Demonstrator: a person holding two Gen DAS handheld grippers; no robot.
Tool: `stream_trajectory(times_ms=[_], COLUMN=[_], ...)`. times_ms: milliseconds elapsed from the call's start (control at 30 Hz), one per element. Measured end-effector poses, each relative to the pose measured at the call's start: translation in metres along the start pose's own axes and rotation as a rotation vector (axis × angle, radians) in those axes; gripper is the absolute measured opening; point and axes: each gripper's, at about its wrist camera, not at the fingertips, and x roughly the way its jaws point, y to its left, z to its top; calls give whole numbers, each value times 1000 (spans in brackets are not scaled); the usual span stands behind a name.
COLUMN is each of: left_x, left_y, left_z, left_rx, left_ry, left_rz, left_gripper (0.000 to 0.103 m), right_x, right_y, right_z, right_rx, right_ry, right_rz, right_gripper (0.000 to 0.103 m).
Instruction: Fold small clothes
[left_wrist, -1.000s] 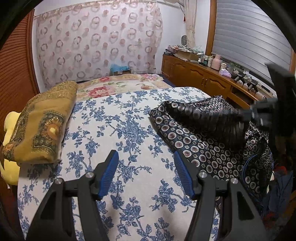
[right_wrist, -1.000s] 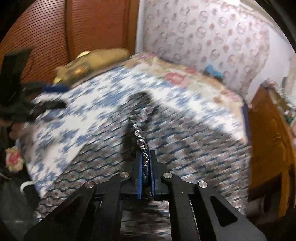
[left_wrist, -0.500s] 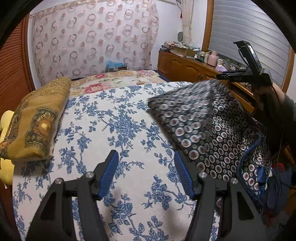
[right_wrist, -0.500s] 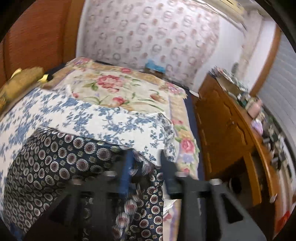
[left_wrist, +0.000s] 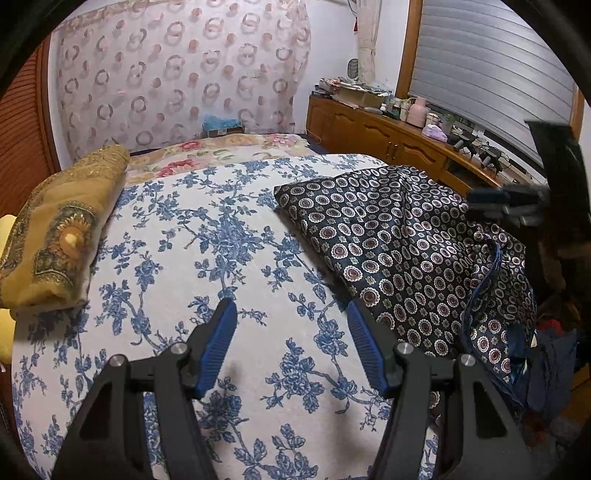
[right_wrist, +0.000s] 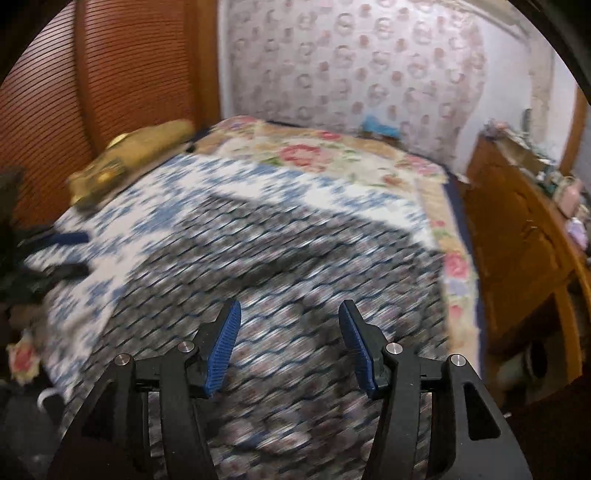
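Both grippers, left gripper (left_wrist: 291, 343) released and right gripper (right_wrist: 288, 345) opening, hold nothing above the flowered bed (left_wrist: 207, 236); dark patterned cloth (left_wrist: 399, 251) lies on it.

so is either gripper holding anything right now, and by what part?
Nothing held. The left gripper is open over bare bedspread. The right gripper is opening above the dark patterned cloth, no fabric between its pads.

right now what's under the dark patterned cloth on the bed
The dark patterned cloth lies spread on the blue flowered sheet, which shows all around its left edge. Its right side hangs off the bed. Whatever else lies beneath it is covered.
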Motion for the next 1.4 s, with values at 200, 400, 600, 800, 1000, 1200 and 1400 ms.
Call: stream_trajectory(times_ms=[200,400,600,800,1000,1200,1400], left_x=[-2,-4,-3,-1,-1,0,1], left_y=[1,0,0,-3,-9,-11,-14], left_z=[-3,-4,-7,-7,-7,-7,-8], left_rx=[-11,-14,-19,-17,-8,-3,3], left_ry=[2,-2,4,8,10,14,17], left_rz=[-5,-11,-17,-24,-28,-30,-32], left_gripper=[62,62,62,62,62,62,62], right_x=[-9,-1,5,-5,-19,-37,-63], right_y=[26,44,44,31,18,3,-7], right_z=[-6,-14,-42,-69,-92,-101,-98], right_rx=[13,-22,-23,6,57,114,152], right_ry=[-18,33,108,136,129,101,19], right_rz=[74,110,110,75,41,9,-26], right_gripper=[56,56,56,56,56,56,56])
